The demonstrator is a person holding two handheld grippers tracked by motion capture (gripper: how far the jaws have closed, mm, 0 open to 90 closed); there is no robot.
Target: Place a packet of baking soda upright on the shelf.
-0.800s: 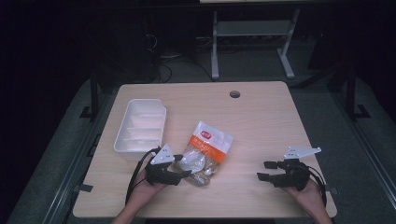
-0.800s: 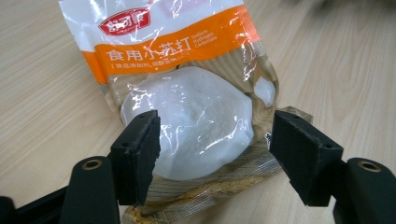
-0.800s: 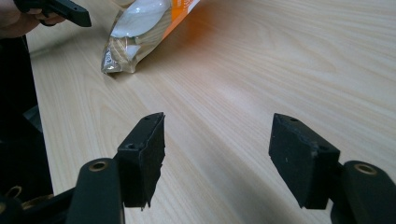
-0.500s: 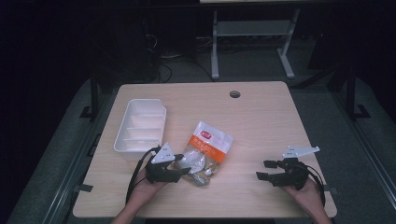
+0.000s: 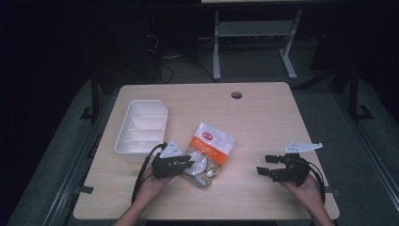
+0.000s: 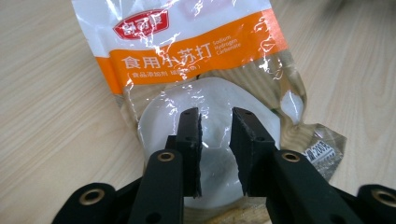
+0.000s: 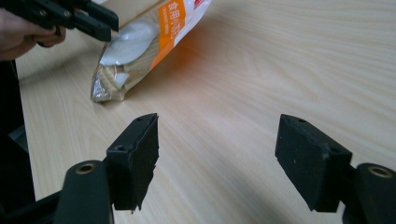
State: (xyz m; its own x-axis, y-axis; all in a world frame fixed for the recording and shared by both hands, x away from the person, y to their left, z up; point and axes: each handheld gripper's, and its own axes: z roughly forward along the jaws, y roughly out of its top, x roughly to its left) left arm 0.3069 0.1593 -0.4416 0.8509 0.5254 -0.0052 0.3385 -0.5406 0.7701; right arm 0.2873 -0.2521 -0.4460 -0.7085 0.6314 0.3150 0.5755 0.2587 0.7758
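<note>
An orange and white plastic bag of white powder (image 5: 210, 149) lies flat at the table's front middle. My left gripper (image 5: 190, 162) rests at the bag's near left end. In the left gripper view its jaws (image 6: 215, 121) stand a narrow gap apart over the bag's (image 6: 196, 51) clear lower part, with nothing visibly pinched. My right gripper (image 5: 262, 164) hovers over bare wood at the front right, pointing left, jaws wide open (image 7: 217, 135) and empty. The right gripper view shows the bag (image 7: 140, 46) far off, with the left gripper (image 7: 93, 21) and hand above its end.
A white divided tray (image 5: 123, 143) sits left of the bag, close behind the left hand. A round cable hole (image 5: 236, 95) is near the table's far edge. Bare wood (image 5: 263, 127) lies between the two grippers. A metal stand (image 5: 254, 33) is on the floor beyond.
</note>
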